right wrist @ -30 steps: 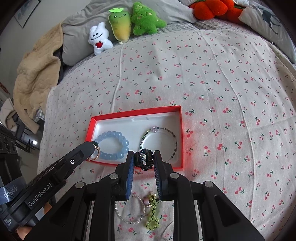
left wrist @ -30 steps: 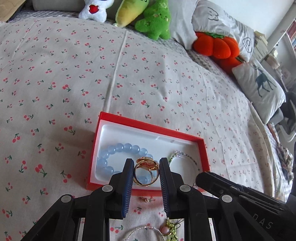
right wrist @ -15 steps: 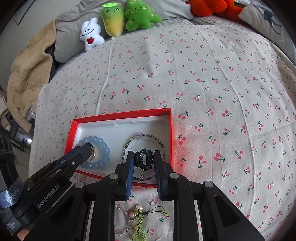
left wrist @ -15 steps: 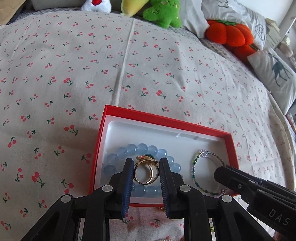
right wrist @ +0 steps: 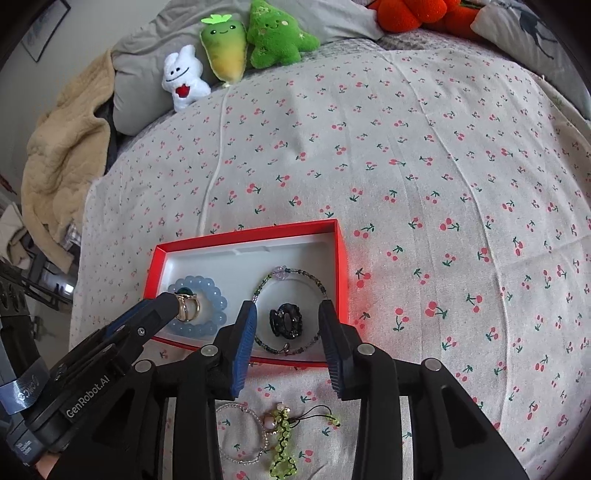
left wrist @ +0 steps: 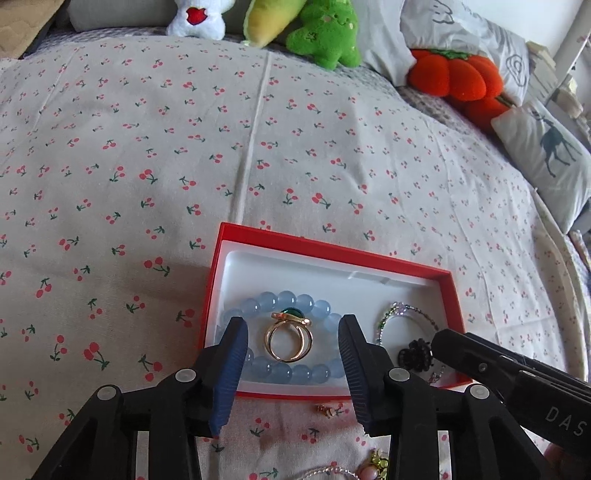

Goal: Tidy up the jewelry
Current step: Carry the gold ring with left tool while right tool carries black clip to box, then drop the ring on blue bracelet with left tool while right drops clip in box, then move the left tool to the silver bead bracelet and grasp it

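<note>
a: item one, the container?

b: one shallow rectangular red box [left wrist: 452,295], glossy card rim, smooth white moulded liner. it sits on a cherry-print bedspread [left wrist: 258,147], matte woven cotton. all places below are given relative to this box.

a: contents, counted?

b: four pieces inside. one blue bead bracelet [left wrist: 288,298], round translucent beads, in the left half. one gold ring [left wrist: 289,341], polished metal band with a green stone, lying inside that bracelet's circle. one thin beaded bracelet [right wrist: 291,274], tiny mixed beads with a clear flower bead, in the right half. one black hair claw [right wrist: 285,319], shiny and toothed, lying within the thin bracelet's loop.

a: outside the box?

b: near its front rim, on the cloth: one pearl bracelet [right wrist: 242,432] of fine seed beads with a pink bead, one green beaded charm [right wrist: 282,443] on a black cord, touching the pearl bracelet, and one small gold piece [left wrist: 325,409], too small to identify.

a: tools?

b: two. left gripper [left wrist: 291,369], black frame, ribbed blue pads, jaws spread wide and holding nothing, flanking the ring over the box's left half. right gripper [right wrist: 288,343], same build, jaws likewise parted and empty, either side of the hair claw over the right half.

a: beyond the box's far side?

b: three plush toys at the bedhead: one white [right wrist: 183,83], one yellow-green [right wrist: 223,48], one green [right wrist: 277,35].
</note>
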### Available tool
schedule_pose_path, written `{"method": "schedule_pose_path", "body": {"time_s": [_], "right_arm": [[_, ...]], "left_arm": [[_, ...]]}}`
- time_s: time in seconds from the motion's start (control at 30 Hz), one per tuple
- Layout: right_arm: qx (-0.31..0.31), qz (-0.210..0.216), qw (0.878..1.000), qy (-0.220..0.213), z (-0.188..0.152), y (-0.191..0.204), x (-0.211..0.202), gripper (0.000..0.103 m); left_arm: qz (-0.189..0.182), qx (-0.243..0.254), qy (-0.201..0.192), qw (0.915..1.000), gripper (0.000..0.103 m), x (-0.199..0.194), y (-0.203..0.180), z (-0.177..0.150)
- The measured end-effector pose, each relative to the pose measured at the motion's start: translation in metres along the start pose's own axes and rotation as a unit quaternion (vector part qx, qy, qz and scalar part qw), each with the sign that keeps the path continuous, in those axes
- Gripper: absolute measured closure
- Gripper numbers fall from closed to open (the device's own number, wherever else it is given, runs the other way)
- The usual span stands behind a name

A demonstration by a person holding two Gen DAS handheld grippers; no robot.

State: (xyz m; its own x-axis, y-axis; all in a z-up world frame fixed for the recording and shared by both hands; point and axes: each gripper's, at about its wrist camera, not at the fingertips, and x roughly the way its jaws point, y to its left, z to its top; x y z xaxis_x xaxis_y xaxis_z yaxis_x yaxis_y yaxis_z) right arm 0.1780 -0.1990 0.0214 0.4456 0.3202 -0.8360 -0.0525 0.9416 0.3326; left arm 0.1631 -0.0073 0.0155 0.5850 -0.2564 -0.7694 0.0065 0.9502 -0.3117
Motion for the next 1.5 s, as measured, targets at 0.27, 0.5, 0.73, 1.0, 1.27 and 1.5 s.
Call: {"method": "schedule_pose_path", "body": {"time_s": [0.27,0.5,0.73,1.0,1.27,1.5], "right_arm": [[-0.019,0.009,1.0,-0.016,-0.008,0.004,-0.032,0.052],[-0.009,-0.001,1.0,-0.021,-0.021,-0.004,-0.051,0.041],[-0.006,-0.022,1.0,-0.008,-0.037,-0.013,-0.058,0.039],[-0.022,-0.041,0.999,0.017,-0.058,-0.015,-0.056,0.036],[-0.05,-0.068,0.996,0.036,-0.073,-0.012,-0.05,0.036],[-0.067,-0.079,0.992,0.067,-0.088,-0.009,-0.039,0.036]], "left_arm": [[0.004,0.016,-0.012,0.9998,0.041,-0.03,-0.003,-0.005],[0.016,0.027,-0.01,0.9995,0.021,-0.046,-0.004,-0.018],[0.018,0.03,0.01,0.9993,0.016,-0.049,0.0,-0.035],[0.035,0.041,0.039,0.9978,0.015,-0.049,0.009,-0.052],[0.055,0.06,0.059,0.9949,0.015,-0.048,0.017,-0.065],[0.052,0.066,0.087,0.9926,0.015,-0.045,0.022,-0.077]]}}
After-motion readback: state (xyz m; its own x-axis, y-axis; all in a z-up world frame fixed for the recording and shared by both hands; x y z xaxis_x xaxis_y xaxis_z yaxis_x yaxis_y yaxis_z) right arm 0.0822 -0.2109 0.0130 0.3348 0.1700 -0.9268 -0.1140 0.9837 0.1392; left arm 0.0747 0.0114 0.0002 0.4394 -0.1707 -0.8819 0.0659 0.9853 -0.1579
